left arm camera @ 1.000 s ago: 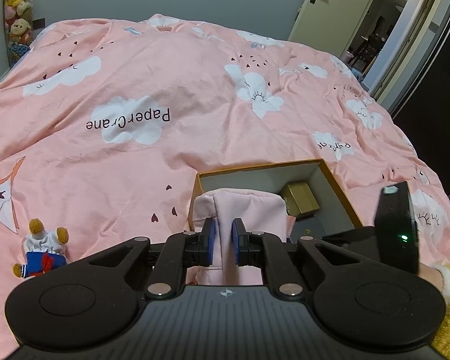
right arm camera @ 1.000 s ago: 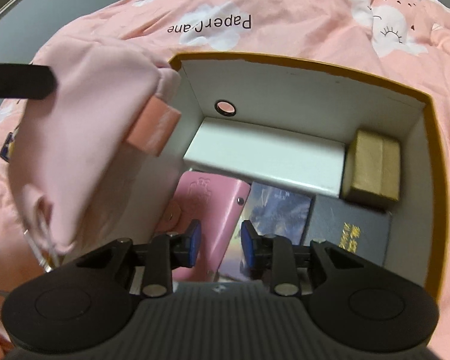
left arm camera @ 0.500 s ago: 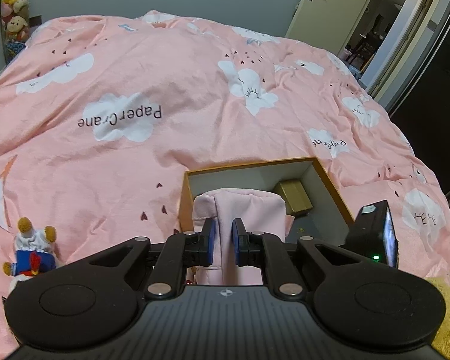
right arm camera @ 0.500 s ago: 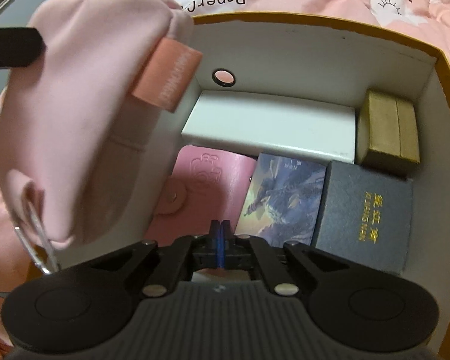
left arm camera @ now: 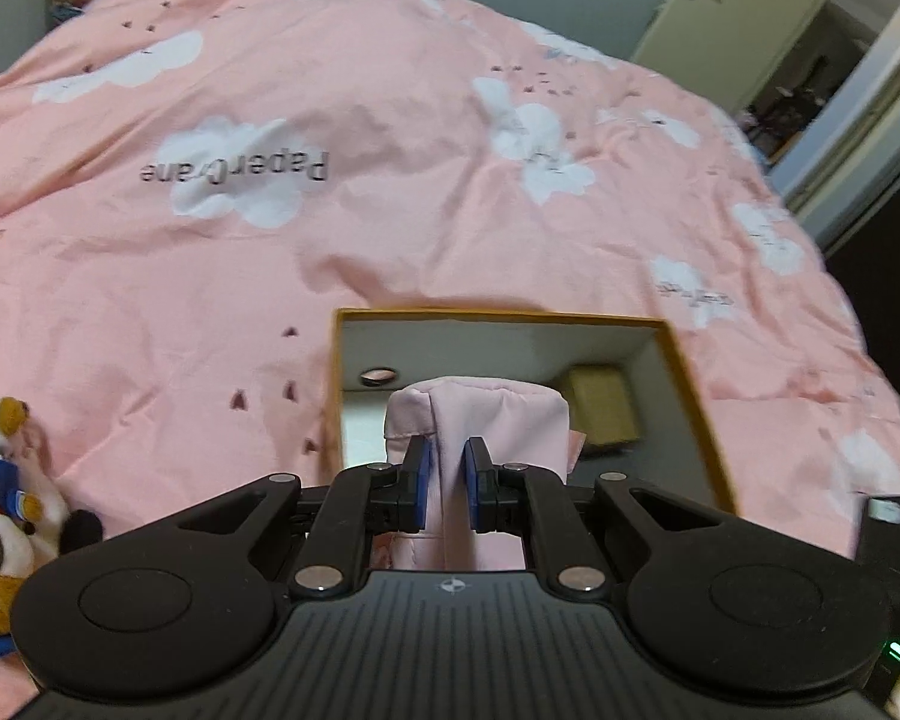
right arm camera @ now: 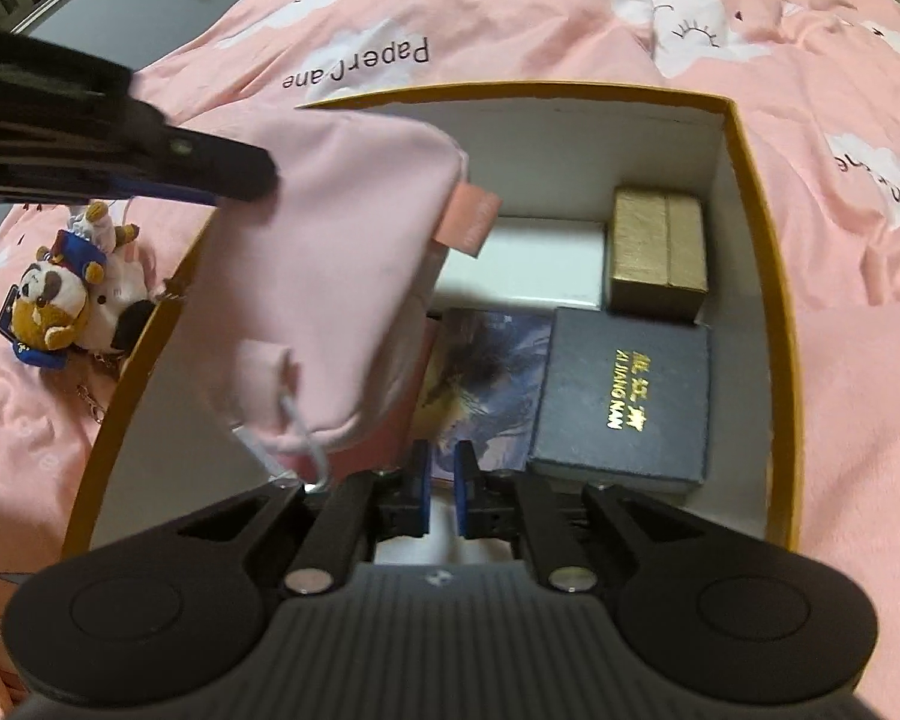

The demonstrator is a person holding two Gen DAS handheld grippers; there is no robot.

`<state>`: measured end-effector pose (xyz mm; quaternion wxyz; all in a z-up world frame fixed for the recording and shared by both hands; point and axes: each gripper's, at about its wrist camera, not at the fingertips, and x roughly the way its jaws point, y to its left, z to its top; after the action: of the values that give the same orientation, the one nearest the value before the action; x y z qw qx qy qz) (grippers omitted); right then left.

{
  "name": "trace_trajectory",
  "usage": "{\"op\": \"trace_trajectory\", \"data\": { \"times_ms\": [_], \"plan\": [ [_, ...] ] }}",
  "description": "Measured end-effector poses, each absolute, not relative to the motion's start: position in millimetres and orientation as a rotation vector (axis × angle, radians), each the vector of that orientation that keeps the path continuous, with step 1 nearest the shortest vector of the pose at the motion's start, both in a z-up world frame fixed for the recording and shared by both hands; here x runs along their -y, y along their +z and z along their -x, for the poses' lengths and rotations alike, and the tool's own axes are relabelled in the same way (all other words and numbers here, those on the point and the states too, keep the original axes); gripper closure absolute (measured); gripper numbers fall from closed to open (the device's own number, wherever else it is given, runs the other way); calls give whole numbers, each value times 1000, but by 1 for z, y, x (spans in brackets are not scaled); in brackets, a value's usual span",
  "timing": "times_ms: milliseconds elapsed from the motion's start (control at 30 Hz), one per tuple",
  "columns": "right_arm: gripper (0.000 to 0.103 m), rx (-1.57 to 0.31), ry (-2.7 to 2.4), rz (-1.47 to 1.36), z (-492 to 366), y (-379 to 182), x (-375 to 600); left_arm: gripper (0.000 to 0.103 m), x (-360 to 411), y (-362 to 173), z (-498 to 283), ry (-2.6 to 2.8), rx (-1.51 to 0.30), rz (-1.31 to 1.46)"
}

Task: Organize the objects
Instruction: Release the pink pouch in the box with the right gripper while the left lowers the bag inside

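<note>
While the left gripper pinches a soft pink fabric pouch above the orange-rimmed cardboard box, the right gripper hangs narrowed and empty.

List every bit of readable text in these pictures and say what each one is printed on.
"PaperCrane": on a white cloud of the pink bedspread, printed upside down to the cameras.
"AI JIANG NAN": gold letters on the dark blue box; the gold characters beside them are too blurred to read.
Pink tag on the pink pouch: unreadable.
</note>
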<state>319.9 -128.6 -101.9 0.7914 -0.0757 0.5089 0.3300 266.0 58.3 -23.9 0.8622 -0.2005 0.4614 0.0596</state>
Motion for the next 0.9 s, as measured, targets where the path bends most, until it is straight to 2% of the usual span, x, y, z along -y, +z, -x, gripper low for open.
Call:
{"op": "trace_trajectory", "data": {
  "times_ms": [100, 200, 400, 600, 900],
  "plan": [
    [91, -1083, 729, 169, -319, -99, 126, 90, -57, -29, -271, 155, -972, 383],
    [83, -1073, 745, 172, -320, -97, 123, 90, -54, -36, -279, 160, -994, 347],
    [81, -1060, 748, 174, -318, -96, 120, 88, -48, -51, -290, 193, -1022, 272],
    [68, -1038, 752, 188, -318, -96, 116, 83, -48, -49, -289, 178, -1014, 249],
    [68, -981, 738, 164, -328, -80, 113, 79, -62, -14, -264, 138, -905, 290]
  ]
}}
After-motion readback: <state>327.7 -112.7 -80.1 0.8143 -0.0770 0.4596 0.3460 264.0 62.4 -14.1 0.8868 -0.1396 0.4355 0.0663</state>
